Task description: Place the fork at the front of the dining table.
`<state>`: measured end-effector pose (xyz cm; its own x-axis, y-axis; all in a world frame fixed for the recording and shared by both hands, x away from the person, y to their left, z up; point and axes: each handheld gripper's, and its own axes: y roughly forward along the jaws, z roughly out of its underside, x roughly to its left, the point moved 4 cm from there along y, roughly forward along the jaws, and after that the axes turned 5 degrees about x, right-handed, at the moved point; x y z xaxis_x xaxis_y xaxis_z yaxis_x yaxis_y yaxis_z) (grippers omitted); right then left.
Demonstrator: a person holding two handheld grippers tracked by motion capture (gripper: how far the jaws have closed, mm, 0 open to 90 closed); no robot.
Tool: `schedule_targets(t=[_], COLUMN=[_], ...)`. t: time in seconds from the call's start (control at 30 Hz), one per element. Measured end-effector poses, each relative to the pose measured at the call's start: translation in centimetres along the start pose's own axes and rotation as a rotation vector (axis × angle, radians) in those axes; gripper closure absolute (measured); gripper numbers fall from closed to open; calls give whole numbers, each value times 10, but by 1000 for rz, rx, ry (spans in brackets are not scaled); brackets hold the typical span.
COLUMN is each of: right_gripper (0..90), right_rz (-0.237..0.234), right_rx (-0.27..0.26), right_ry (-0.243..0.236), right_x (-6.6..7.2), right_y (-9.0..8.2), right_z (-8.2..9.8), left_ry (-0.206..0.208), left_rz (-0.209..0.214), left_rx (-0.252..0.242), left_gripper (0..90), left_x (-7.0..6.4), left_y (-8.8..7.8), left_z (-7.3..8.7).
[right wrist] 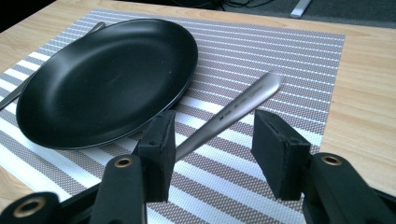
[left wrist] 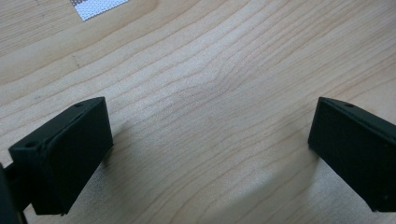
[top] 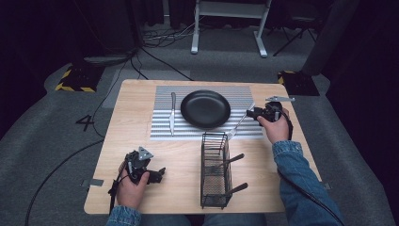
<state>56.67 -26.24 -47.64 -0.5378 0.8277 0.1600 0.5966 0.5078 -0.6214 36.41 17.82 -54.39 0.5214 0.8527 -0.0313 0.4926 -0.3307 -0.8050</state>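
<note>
The right gripper (right wrist: pixel 212 149) is spread around a fork handle (right wrist: pixel 233 111) at the plate's (right wrist: pixel 102 79) 4 o'clock; the left gripper (left wrist: pixel 210 154) is held released over bare surface (left wrist: pixel 210 70).

On your mat (top: pixel 207 92) the plate (top: pixel 205 109) sits centred; knife (top: pixel 172 113) at nine o'clock, fork (top: pixel 240 121) at four, basket (top: pixel 215 169) at six.

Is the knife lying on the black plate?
No, the knife lies on the striped placemat, left of the black plate.
</note>
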Motion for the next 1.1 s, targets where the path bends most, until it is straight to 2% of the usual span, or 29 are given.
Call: schedule_targets(t=[0.3, 0.5, 0.6, 0.63, 0.7, 0.73, 0.77, 0.8, 0.83, 0.93, 0.97, 1.0, 1.03, 1.1], right_gripper=[497, 479, 465, 463, 458, 458, 456, 456, 453, 451, 452, 452, 455, 456], right_rz=[-5, -21, -22, -1, -3, -3, -10, -10, -19, -30, -56, -56, -71, -73], right_rx=[-9, 0, 22, 47, 62, 62, 80, 80, 87, 94, 93, 93, 97, 108], right_ry=[1, -15, -34, -50, -56, -56, -64, -64, -78, -91, -95, -95, -106, -111], right_x=[1, 13, 23, 31, 38, 38, 48, 48, 58, 66, 77, 77, 86, 91], right_y=[-4, -5, -4, -2, 0, 0, 3, 3, 5, 7, 10, 10, 13, 17], right_z=[3, 11, 18, 22, 25, 25, 29, 29, 32, 34, 36, 36, 37, 39], left_ry=[-1, -1, -1, -1, -1, -1, -1, -1, -1, -1, -1, -1, -1, -1], left_rz=[0, -1, -1, -1, 0, 0, -1, -1, -1, -1, -1, -1, -1, -1], left_rx=[0, 0, 0, 0, 0, 0, 0, 0, 0, 0, 0, 0, 0, 0], left_gripper=[0, 0, 0, 0, 0, 0, 0, 0, 0, 0, 0, 0, 0, 0], left_x=[0, 0, 0, 0, 0, 0, 0, 0, 0, 0, 0, 0, 0, 0], left_y=[0, 0, 0, 0, 0, 0, 0, 0, 0, 0, 0, 0, 0, 0], left_z=[0, 0, 0, 0, 0, 0, 0, 0, 0, 0, 0, 0, 0, 0])
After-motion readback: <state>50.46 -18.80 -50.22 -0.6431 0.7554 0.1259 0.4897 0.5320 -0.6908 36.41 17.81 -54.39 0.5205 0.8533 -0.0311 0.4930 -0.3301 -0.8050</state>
